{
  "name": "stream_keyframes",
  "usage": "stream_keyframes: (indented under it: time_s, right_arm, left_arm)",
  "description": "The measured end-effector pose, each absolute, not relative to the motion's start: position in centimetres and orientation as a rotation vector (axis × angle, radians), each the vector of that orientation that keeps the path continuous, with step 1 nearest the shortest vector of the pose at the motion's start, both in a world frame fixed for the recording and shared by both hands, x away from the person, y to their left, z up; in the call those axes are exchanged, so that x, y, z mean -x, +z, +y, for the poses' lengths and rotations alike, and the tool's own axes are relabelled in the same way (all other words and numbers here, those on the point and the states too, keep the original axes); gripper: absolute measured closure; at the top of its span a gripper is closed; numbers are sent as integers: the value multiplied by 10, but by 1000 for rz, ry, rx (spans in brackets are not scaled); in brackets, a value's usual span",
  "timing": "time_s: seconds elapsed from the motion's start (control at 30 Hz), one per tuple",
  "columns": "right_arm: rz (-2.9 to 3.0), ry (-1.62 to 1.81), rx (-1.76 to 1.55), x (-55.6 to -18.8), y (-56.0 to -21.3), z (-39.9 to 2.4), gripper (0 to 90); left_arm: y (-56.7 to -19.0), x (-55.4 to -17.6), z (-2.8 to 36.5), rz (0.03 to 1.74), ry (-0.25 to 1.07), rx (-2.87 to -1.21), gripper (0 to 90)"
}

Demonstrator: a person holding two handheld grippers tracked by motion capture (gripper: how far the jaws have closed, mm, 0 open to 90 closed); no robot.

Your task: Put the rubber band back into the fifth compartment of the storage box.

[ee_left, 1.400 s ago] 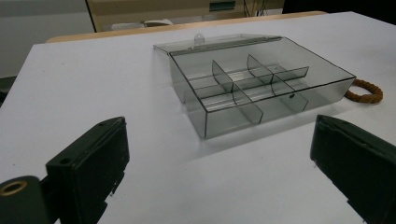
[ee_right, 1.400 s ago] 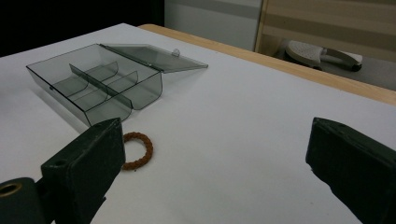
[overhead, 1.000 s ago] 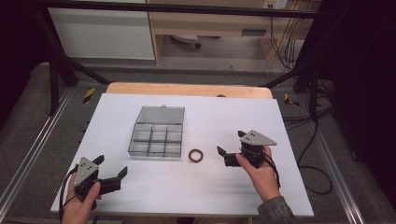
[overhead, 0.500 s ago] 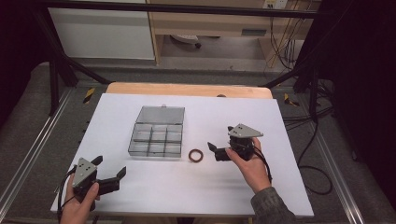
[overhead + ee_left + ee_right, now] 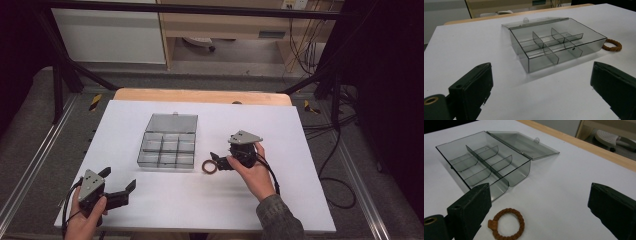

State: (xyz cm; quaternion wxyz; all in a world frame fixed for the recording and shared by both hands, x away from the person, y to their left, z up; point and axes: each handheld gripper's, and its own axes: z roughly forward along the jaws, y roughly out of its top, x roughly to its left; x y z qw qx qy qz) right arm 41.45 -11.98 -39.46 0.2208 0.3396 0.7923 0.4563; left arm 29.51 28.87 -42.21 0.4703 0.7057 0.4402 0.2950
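Brown braided cord ring [image 5: 612, 45] partly hidden behind clear smoky plastic compartment box [image 5: 554, 45] in left gripper view; its lower edge cut off in right gripper view. Box contents too faint to tell from high view.

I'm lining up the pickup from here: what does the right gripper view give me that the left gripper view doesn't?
Right gripper view: the whole brown braided ring lying flat between its open jaws, closer to one of them, and a wheeled base beyond the table edge. Left gripper view: the ring partly hidden behind the clear compartment box, far beyond its open jaws. Both: the box with its lid folded back, compartments empty, and the white table.
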Motion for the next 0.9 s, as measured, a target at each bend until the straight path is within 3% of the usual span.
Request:
stream_keyframes:
  time_s: [0.9]
  right_arm:
    - [2390,1110,-1046,-420,-428,-97,54]
  left_arm:
    - [-422,-294,288,1072,725,-1733,45]
